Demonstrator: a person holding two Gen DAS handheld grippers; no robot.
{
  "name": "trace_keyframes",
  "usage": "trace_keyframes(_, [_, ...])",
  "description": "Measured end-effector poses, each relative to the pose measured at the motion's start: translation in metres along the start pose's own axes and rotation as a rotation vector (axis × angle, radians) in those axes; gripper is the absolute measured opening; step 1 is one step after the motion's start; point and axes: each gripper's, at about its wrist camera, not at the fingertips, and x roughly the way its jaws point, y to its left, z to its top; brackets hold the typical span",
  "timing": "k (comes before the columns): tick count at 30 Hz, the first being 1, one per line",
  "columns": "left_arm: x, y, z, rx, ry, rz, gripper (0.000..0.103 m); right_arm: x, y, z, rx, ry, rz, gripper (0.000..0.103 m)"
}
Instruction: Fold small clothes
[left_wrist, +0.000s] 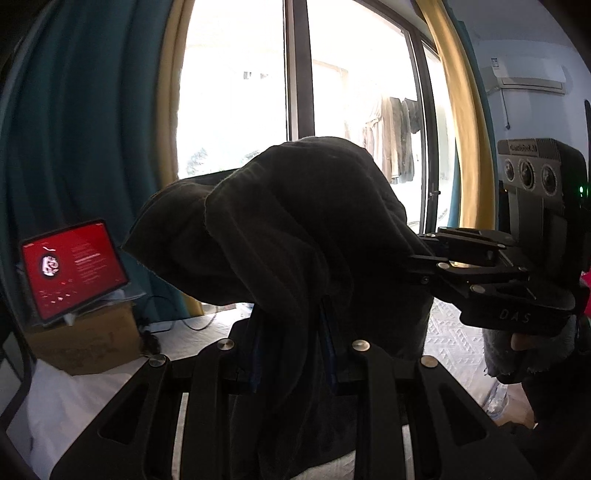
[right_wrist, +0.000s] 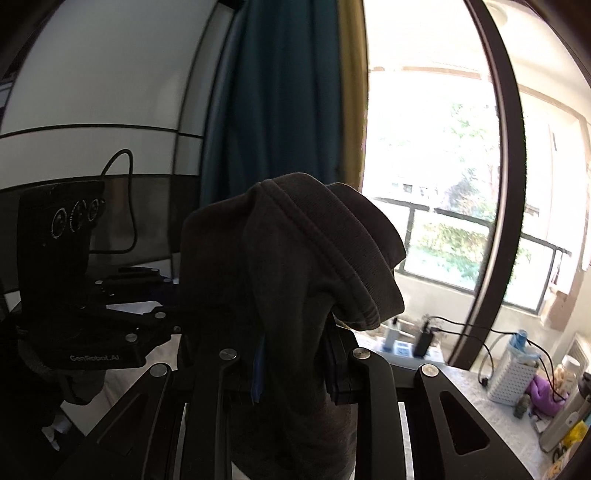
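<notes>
A dark grey knit garment (left_wrist: 288, 229) hangs in the air, bunched over both grippers. My left gripper (left_wrist: 291, 354) is shut on it, and the cloth drapes over the fingers and hides them. In the left wrist view the right gripper (left_wrist: 413, 262) comes in from the right and is shut on the same garment's edge. In the right wrist view the garment (right_wrist: 310, 266) folds over my right gripper (right_wrist: 291, 365), with a ribbed hem hanging to the right. The left gripper's body (right_wrist: 92, 332) shows at the left, its fingertips hidden behind the cloth.
A tablet with a red screen (left_wrist: 70, 266) stands on a cardboard box (left_wrist: 85, 343) at the left. A white patterned surface (left_wrist: 450, 332) lies below. A power strip with chargers (right_wrist: 410, 347), a white basket (right_wrist: 513, 373) and small items sit at the right. A window and teal curtains (right_wrist: 273, 110) stand behind.
</notes>
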Motion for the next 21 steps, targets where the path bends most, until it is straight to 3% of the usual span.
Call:
trace_keyframes(7, [-0.001,0.025,-0.021,-0.025,0.072,0.025,0.025,0.035,0.013,-0.008,0.097,0.070,0.068,0.026])
trace_keyframes(12, [0.037,0.051,-0.051,-0.063,0.181,0.041,0.025,0.082,0.019,-0.035,0.131,0.170,0.092,0.026])
trace_keyframes(21, [0.100,0.094,-0.085,-0.160,0.299,0.036,0.024,0.168,-0.002,-0.082,0.170,0.309,0.100,0.026])
